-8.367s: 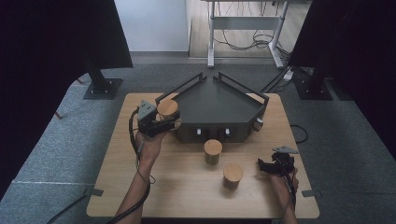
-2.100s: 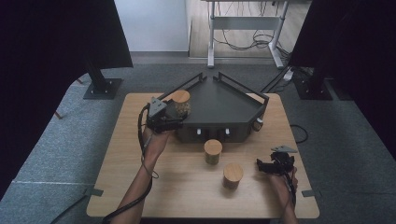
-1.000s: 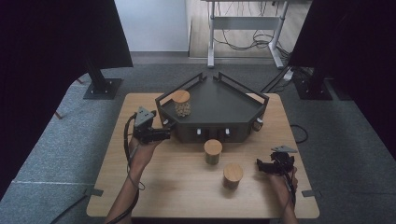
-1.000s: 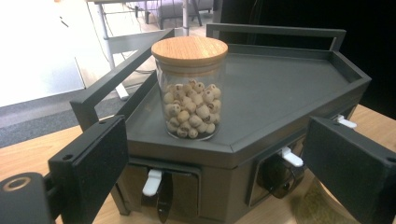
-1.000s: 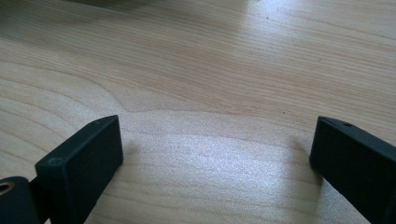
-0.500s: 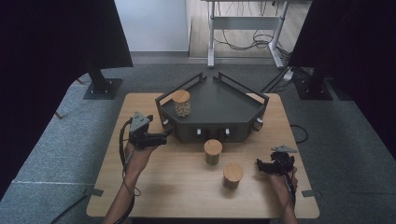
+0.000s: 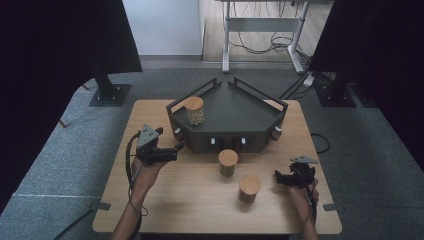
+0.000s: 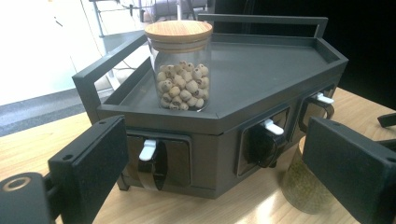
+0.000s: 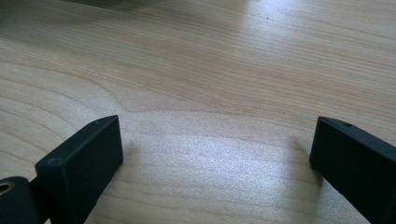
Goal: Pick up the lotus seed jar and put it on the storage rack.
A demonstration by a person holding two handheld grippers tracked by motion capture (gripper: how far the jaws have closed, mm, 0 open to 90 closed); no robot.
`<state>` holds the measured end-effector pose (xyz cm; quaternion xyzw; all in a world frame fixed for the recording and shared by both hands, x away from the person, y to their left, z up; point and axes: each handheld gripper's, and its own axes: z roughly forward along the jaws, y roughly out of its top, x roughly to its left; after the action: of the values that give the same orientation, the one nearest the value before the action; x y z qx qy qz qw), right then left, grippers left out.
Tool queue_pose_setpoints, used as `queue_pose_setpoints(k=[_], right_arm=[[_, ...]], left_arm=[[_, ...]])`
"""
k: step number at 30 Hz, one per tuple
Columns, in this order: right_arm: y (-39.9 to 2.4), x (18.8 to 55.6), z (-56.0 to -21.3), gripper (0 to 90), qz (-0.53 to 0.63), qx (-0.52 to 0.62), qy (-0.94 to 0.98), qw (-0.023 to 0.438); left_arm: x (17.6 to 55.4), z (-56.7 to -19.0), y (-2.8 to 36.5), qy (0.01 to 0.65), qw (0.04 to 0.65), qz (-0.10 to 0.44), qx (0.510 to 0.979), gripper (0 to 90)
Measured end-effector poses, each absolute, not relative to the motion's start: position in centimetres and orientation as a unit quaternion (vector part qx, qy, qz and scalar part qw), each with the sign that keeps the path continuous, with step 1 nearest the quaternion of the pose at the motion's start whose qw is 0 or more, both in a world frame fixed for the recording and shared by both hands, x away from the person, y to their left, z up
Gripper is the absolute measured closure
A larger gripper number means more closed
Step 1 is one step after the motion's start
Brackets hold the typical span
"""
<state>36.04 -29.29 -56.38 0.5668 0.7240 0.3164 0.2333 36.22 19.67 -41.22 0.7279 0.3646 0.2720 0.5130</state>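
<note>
Clear glass jar of pale beans with wooden lid (image 7: pixel 194 111) stands on dark angular metal tray stand (image 7: pixel 250 107), one placed. Two wooden-lidded jars (image 7: pixel 228 162) left on table (image 7: pixel 200 200) before stand. Left gripper (image 7: pixel 172 151) fingers wide, empty, beside stand; right gripper (image 7: pixel 278 176) fingers wide, empty.

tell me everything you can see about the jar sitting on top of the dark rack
The jar is a clear glass cylinder with a flat, round, light wooden lid. It stands upright and closed, roughly half full of small pale round pieces with dark spots, possibly nuts or seeds. It rests on the tray top of the dark rack, near the left front corner by the rail, above a drawer with a white tab. Only the rack touches it.
</note>
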Motion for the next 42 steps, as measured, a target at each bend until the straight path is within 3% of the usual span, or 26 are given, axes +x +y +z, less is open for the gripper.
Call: queue_pose_setpoints(k=[42], right_arm=[[-29.3, 36.0, -56.4, 1.9, 0.317, 0.567, 0.724, 0.233]], left_arm=[[32.8, -43.6, 21.6, 0.385, 0.502, 0.253, 0.732, 6.2]])
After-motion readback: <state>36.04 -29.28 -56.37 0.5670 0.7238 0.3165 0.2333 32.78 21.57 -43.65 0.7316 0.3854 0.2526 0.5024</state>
